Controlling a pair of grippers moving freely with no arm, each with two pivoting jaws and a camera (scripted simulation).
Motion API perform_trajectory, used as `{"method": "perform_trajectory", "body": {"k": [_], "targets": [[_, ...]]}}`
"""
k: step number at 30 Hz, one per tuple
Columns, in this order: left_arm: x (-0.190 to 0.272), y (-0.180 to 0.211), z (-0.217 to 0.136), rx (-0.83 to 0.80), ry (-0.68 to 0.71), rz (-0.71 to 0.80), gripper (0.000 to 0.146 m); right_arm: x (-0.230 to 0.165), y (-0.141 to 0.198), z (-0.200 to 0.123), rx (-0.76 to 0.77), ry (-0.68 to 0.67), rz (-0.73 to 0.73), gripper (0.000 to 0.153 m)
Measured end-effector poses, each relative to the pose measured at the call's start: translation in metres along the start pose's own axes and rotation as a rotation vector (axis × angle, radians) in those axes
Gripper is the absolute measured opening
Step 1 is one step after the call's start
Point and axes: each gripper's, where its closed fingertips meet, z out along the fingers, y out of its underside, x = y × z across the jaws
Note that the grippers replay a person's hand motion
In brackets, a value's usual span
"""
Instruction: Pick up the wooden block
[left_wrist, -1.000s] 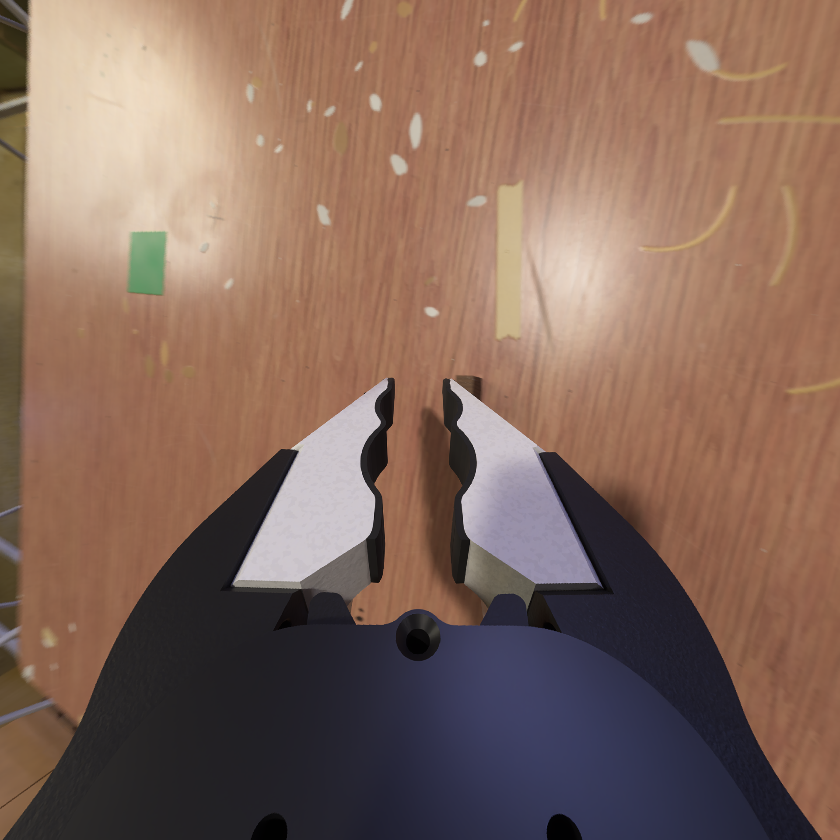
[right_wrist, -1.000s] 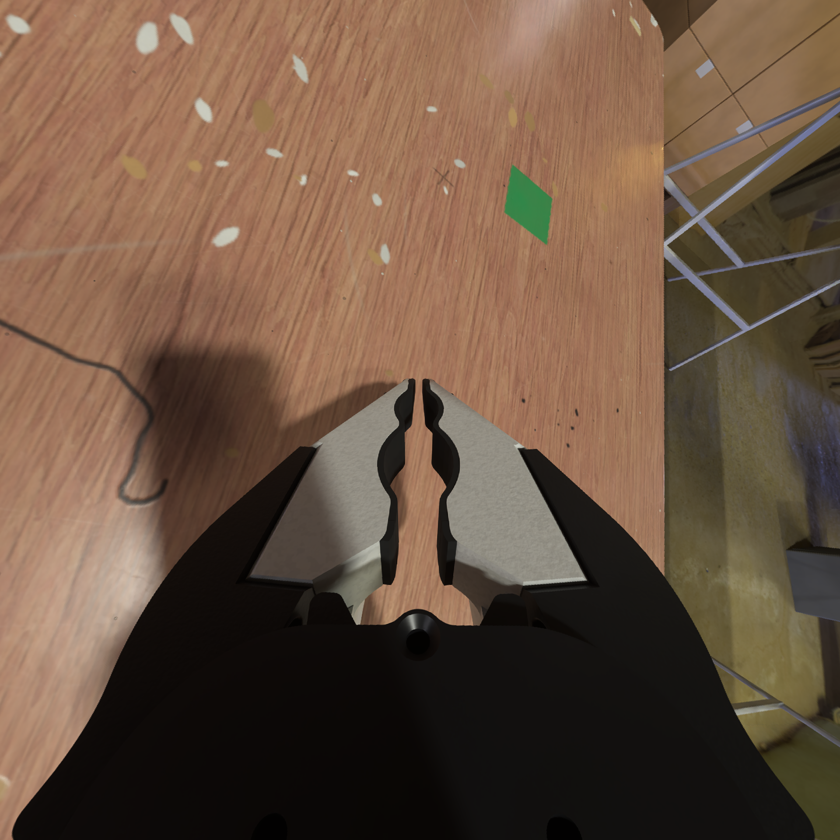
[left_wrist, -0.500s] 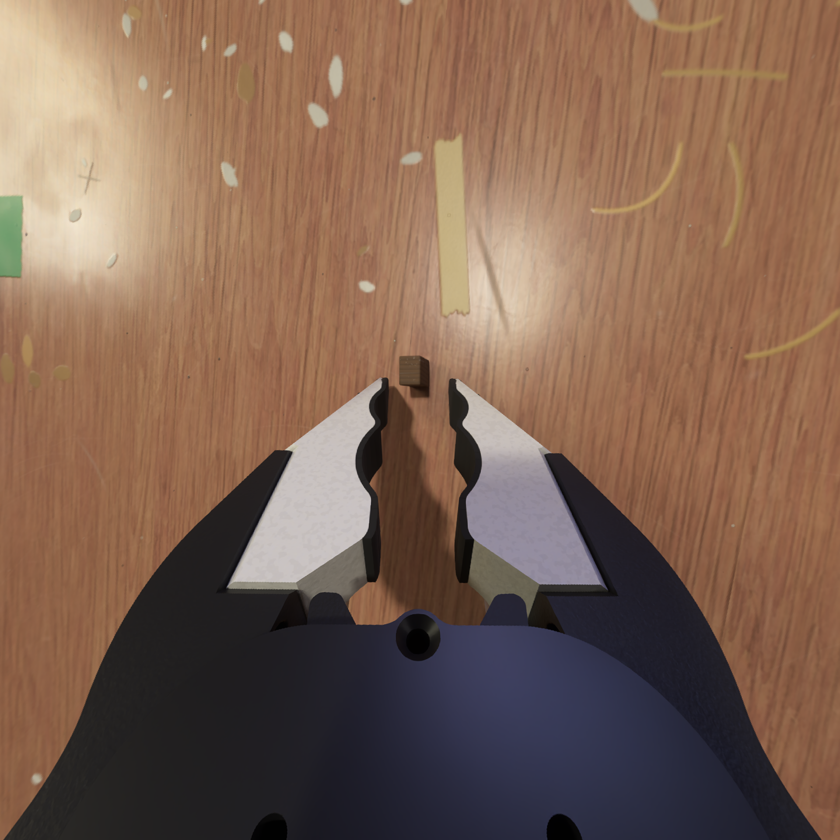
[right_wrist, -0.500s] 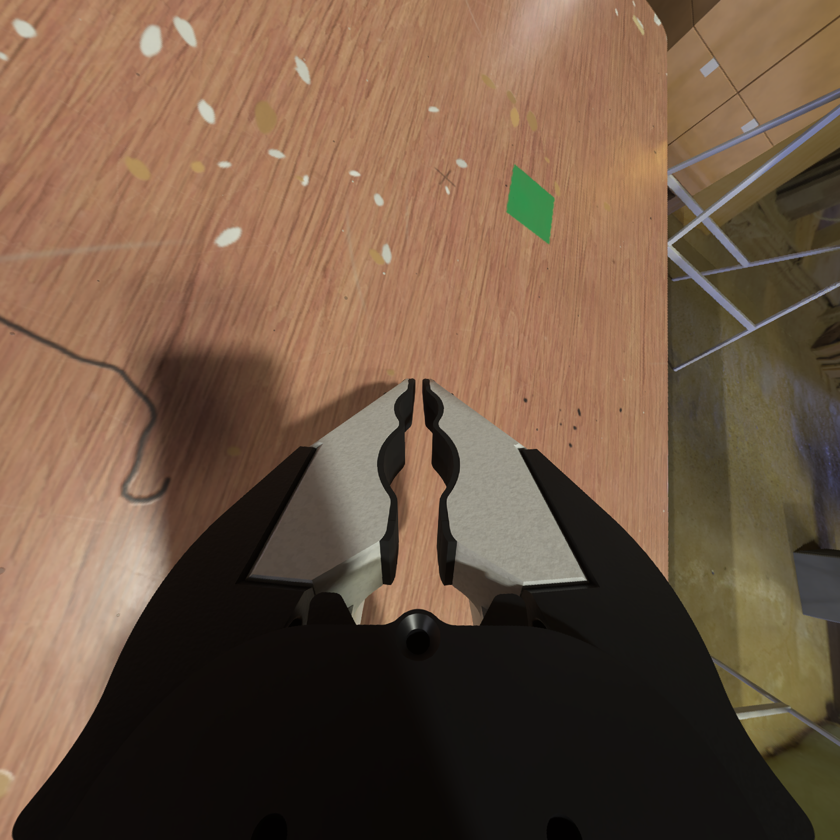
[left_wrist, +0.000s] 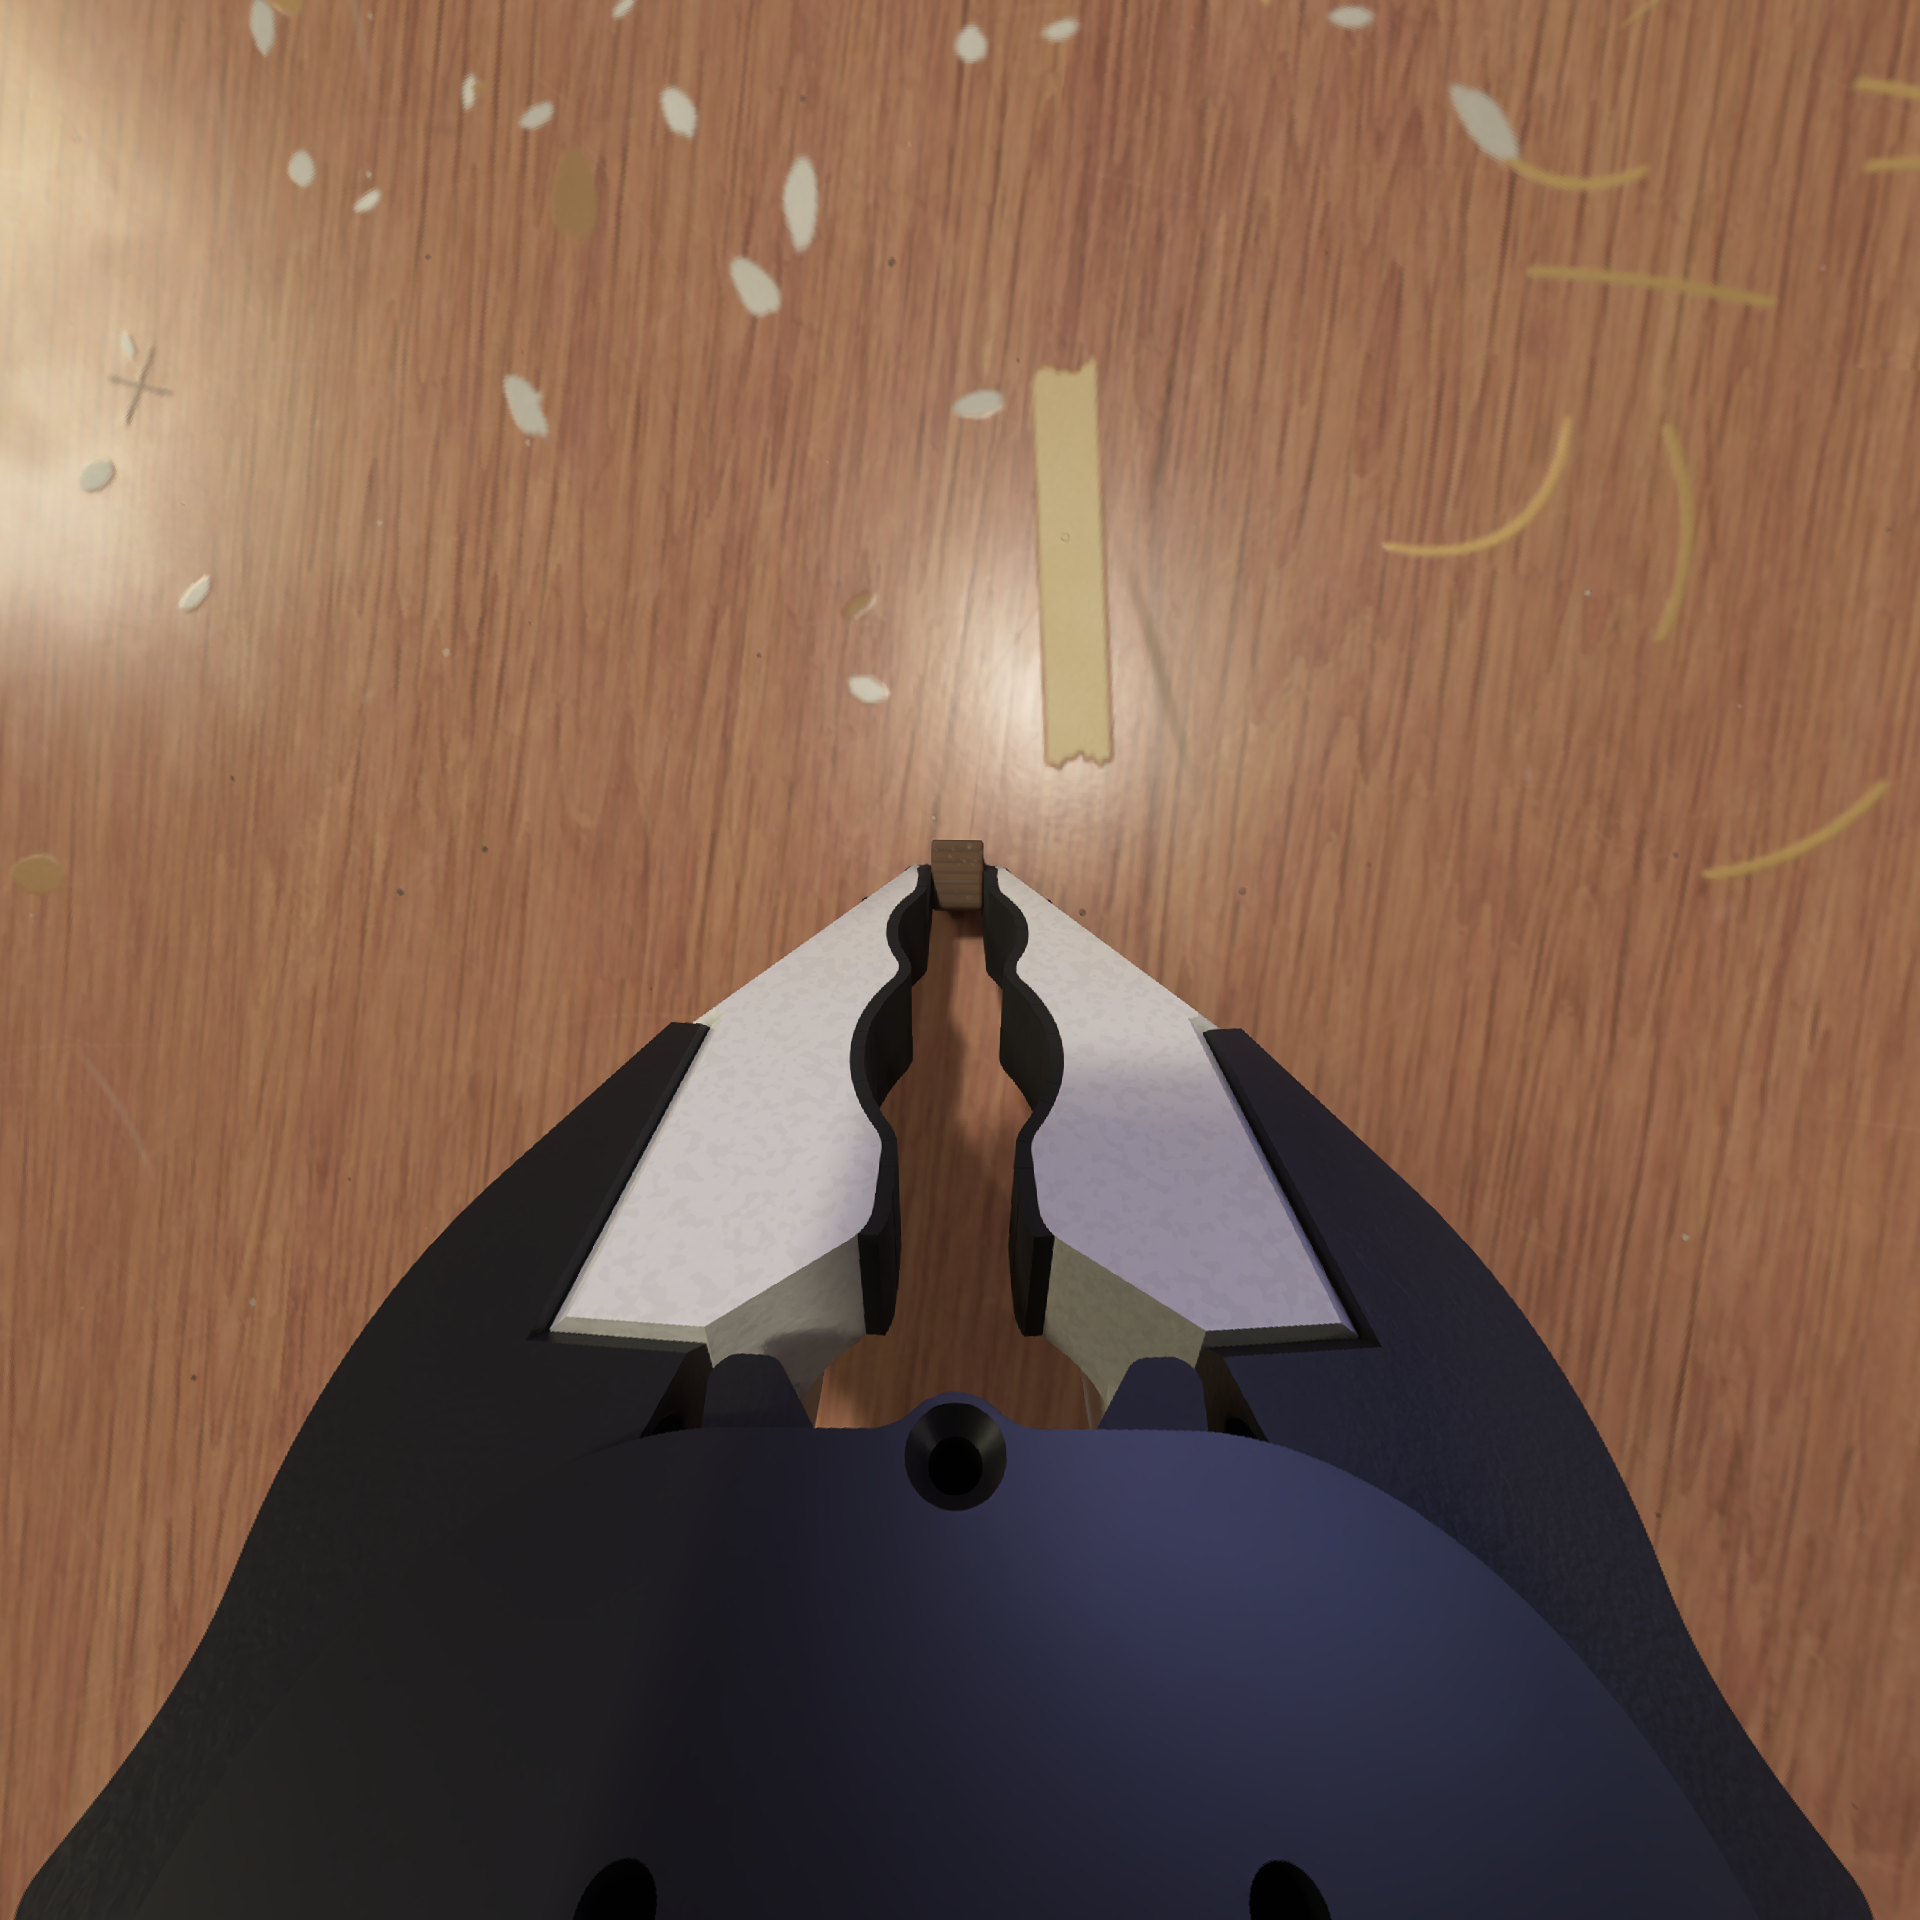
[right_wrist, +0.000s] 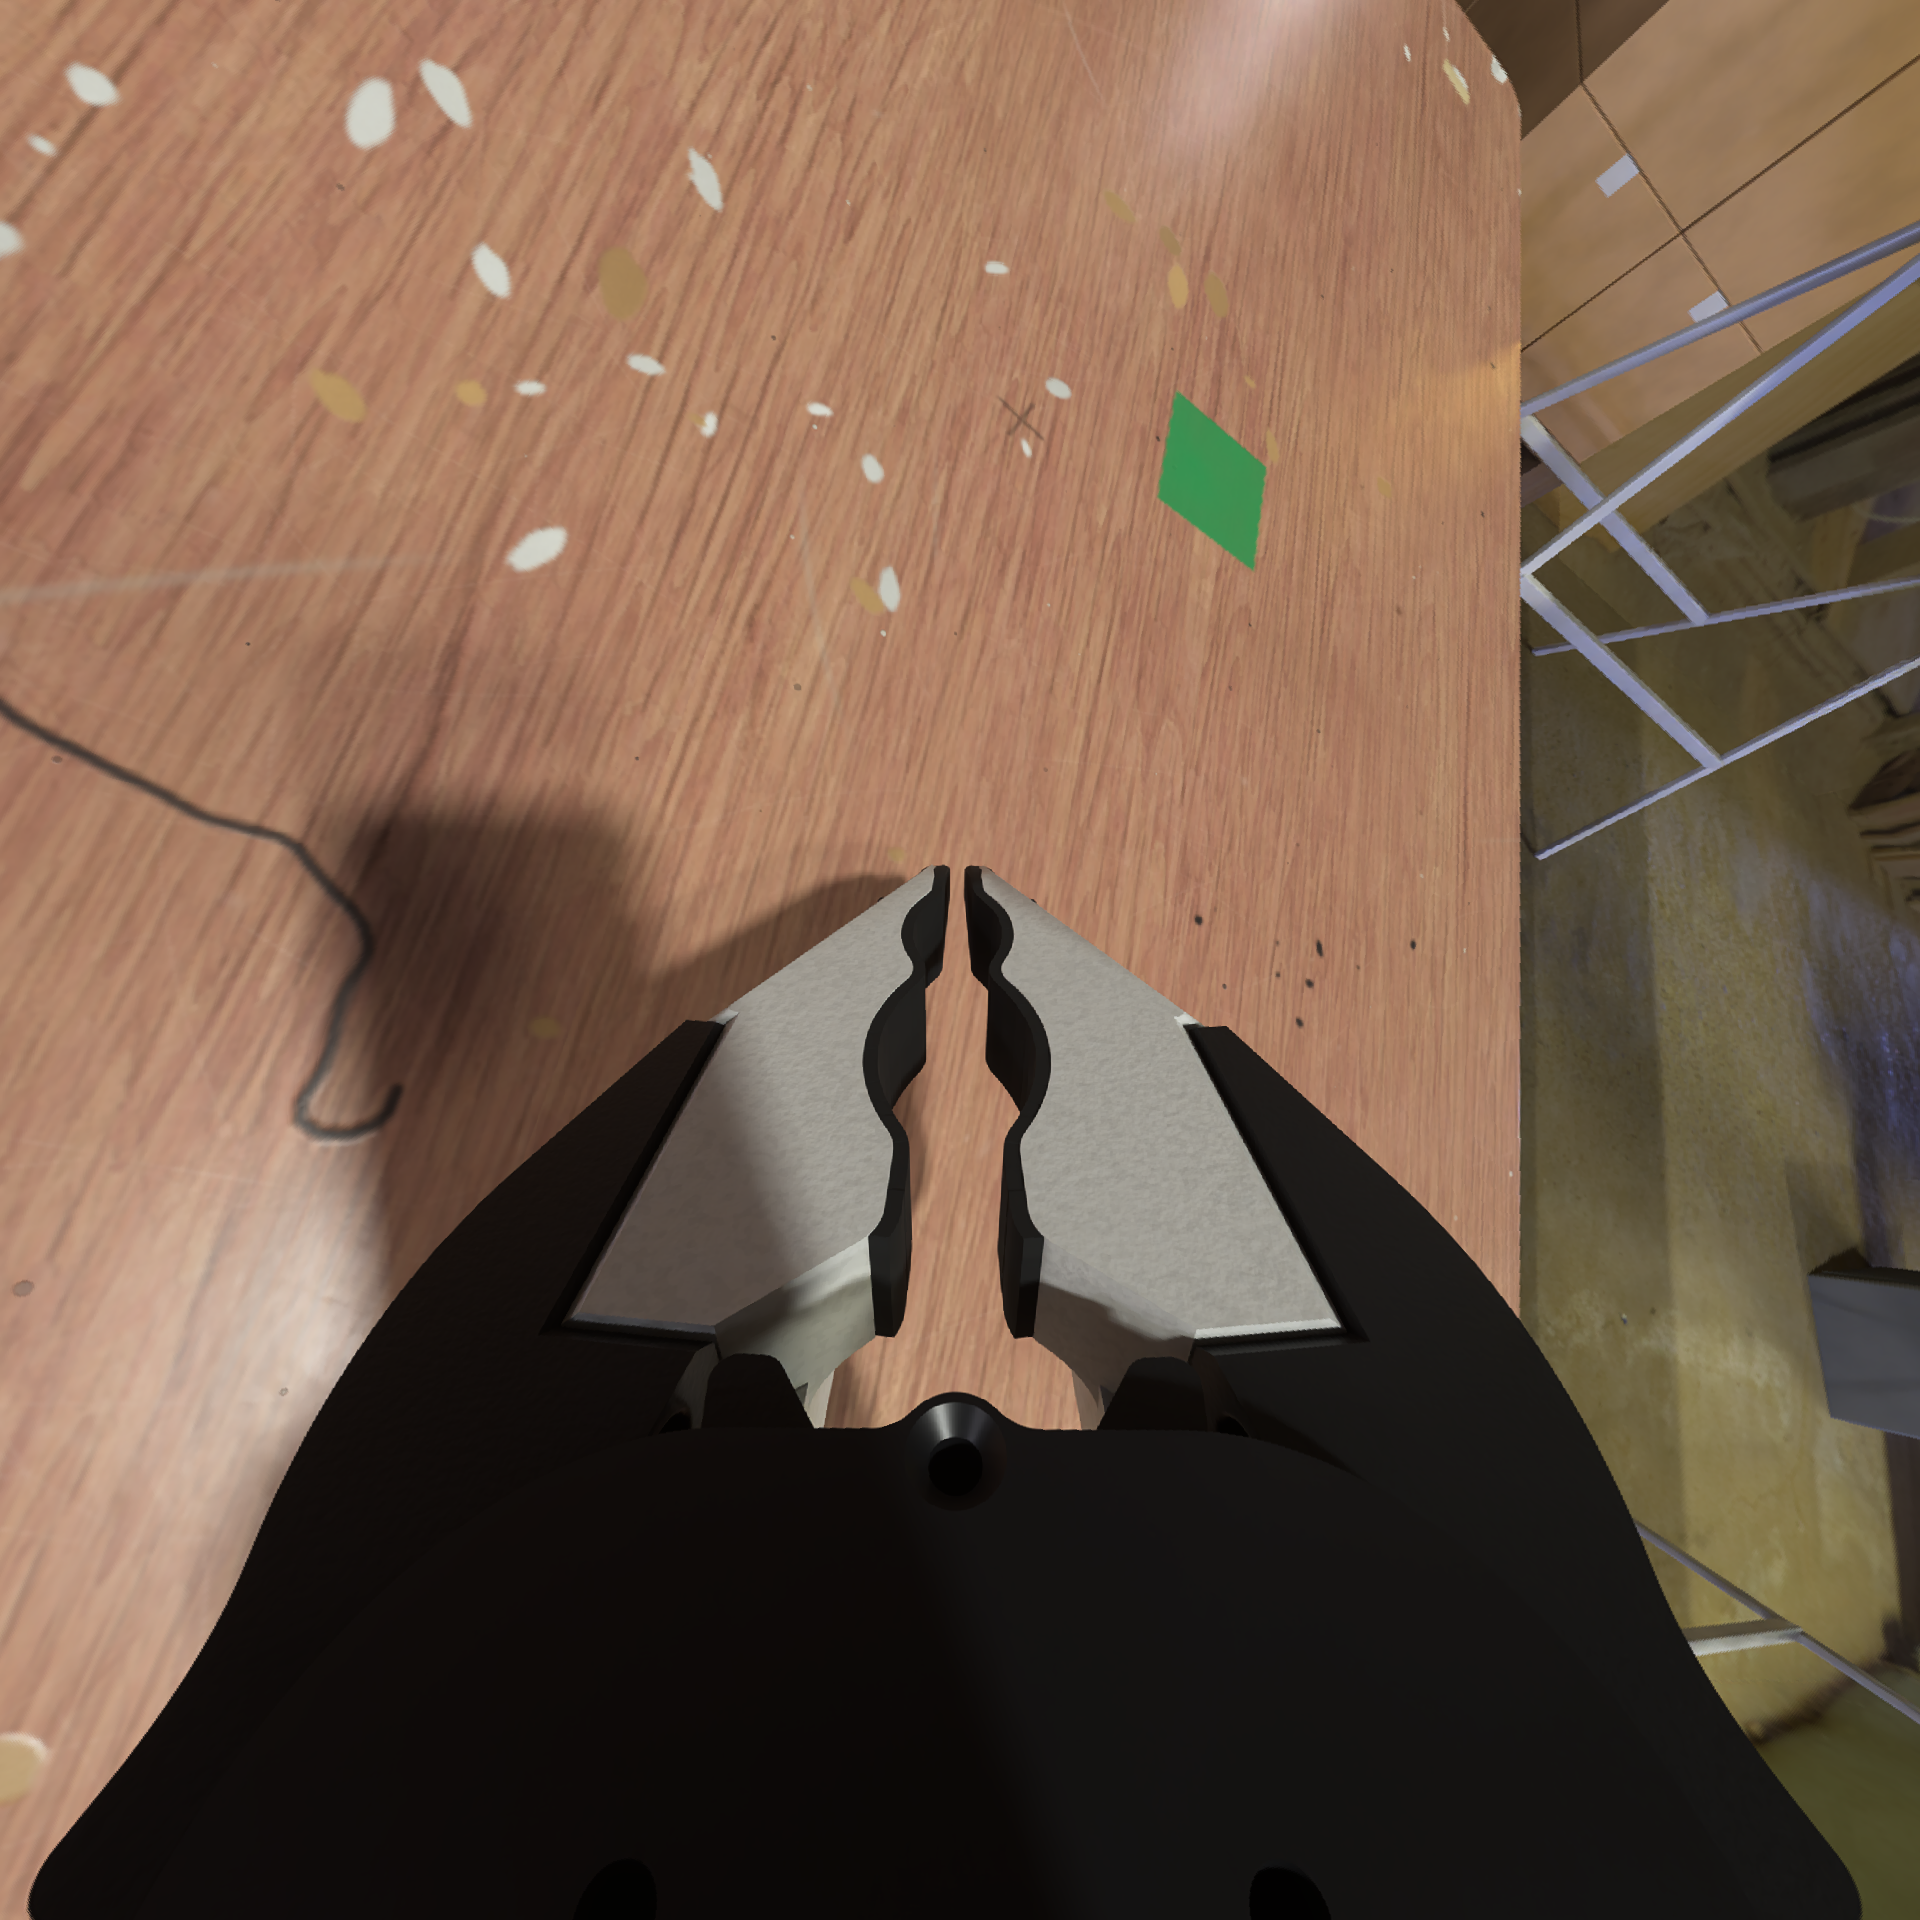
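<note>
The wooden block (left_wrist: 957, 871) is a small brown cube, seen in the left wrist view between my left gripper's fingertips. My left gripper (left_wrist: 957, 888) is shut on the block over the wooden table (left_wrist: 416, 727). The block's lower part is hidden between the tips. My right gripper (right_wrist: 956, 878) is shut and empty, over the table (right_wrist: 727, 727) near its right edge. The block does not show in the right wrist view.
A strip of tan tape (left_wrist: 1073, 566) lies just beyond the block, with pale flecks and yellow curved marks around it. In the right wrist view a green patch (right_wrist: 1210, 480), a dark scribbled line (right_wrist: 312, 904) and the table's right edge (right_wrist: 1519, 831) with a metal frame (right_wrist: 1683, 582) beyond show.
My left gripper moved right and forward to the block and closed its fingers on it. My right gripper has barely moved and stays shut.
</note>
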Motion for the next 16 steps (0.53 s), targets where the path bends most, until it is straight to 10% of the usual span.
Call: {"method": "perform_trajectory", "body": {"k": [16], "targets": [[-0.103, -0.118, 0.048, 0.111, -0.185, 0.214, 0.009, 0.009, 0.008, -0.004, -0.011, 0.030, 0.020, 0.003]]}}
